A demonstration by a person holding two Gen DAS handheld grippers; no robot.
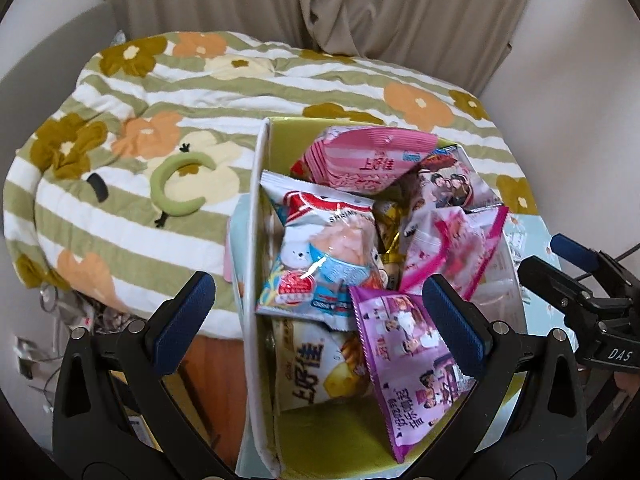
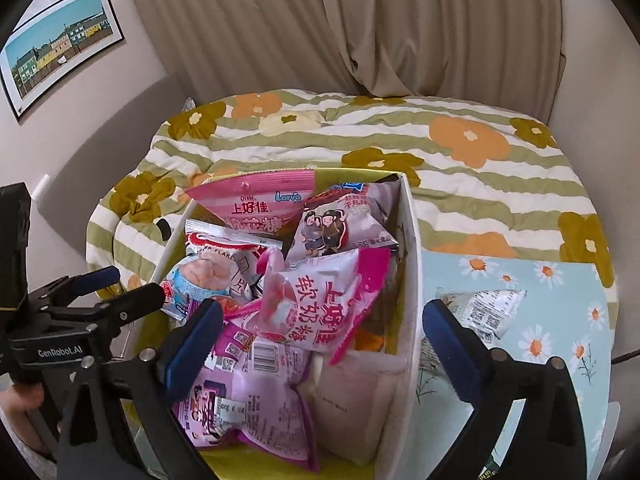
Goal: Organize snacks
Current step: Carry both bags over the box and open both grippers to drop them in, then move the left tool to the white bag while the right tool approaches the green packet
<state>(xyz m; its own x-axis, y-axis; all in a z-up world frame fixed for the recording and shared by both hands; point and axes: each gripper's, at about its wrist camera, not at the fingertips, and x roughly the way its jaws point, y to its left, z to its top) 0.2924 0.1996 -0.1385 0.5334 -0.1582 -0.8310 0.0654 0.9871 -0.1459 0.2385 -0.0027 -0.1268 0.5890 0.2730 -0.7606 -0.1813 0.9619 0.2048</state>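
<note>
A white box with a yellow-green inside (image 1: 256, 240) (image 2: 410, 240) holds several snack bags: a pink bag (image 1: 360, 160) (image 2: 260, 204), a shrimp-flake bag (image 1: 320, 252) (image 2: 208, 272), a purple bag (image 1: 404, 356) (image 2: 240, 400), a pink candy bag (image 2: 324, 308). My left gripper (image 1: 320, 328) is open and empty, straddling the box's left wall. My right gripper (image 2: 324, 344) is open and empty, straddling its right wall. One grey-white snack bag (image 2: 484, 308) lies outside on the daisy cloth, by my right finger.
The box stands on a light blue daisy-print cloth (image 2: 540, 340). Behind it is a bed with a green-striped flowered quilt (image 1: 200, 92) (image 2: 440, 152), a green crescent toy (image 1: 176, 184), curtains and a framed picture (image 2: 60, 44).
</note>
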